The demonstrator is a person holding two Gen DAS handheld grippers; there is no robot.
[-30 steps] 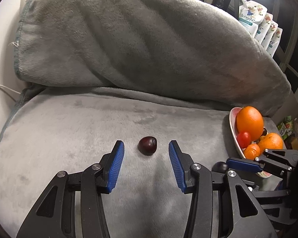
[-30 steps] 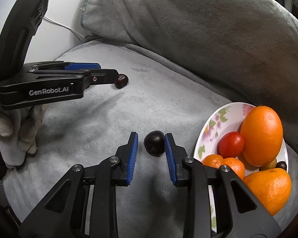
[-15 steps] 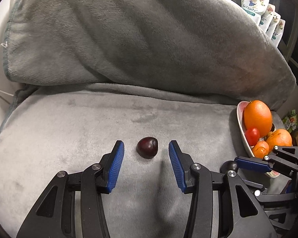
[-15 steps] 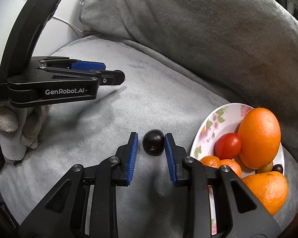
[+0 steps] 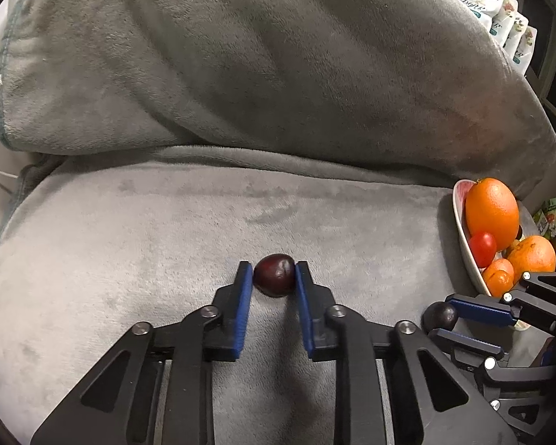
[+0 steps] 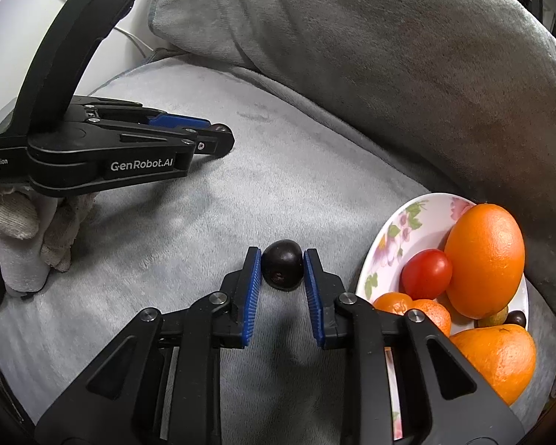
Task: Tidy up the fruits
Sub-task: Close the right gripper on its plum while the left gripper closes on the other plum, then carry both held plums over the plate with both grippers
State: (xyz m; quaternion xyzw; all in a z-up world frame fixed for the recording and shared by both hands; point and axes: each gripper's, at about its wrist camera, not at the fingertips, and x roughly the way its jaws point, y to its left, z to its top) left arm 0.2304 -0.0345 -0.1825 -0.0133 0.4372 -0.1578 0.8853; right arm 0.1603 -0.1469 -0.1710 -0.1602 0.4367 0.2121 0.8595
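Observation:
My left gripper is shut on a dark red plum that rests on the grey cushion. My right gripper is shut on a second dark plum, also low on the cushion, beside a floral plate. The plate holds two oranges, a red tomato, small tangerines and a small dark fruit. In the left wrist view the right gripper with its plum and the plate are at the right. In the right wrist view the left gripper is at the upper left.
A grey blanket-covered seat cushion lies under everything, with a large grey back cushion behind it. Several white pouches stand at the back right. A white cable runs along the wall at the left.
My left gripper's jaws have closed from wide open onto the dark red plum. My right gripper has stayed closed around its plum.

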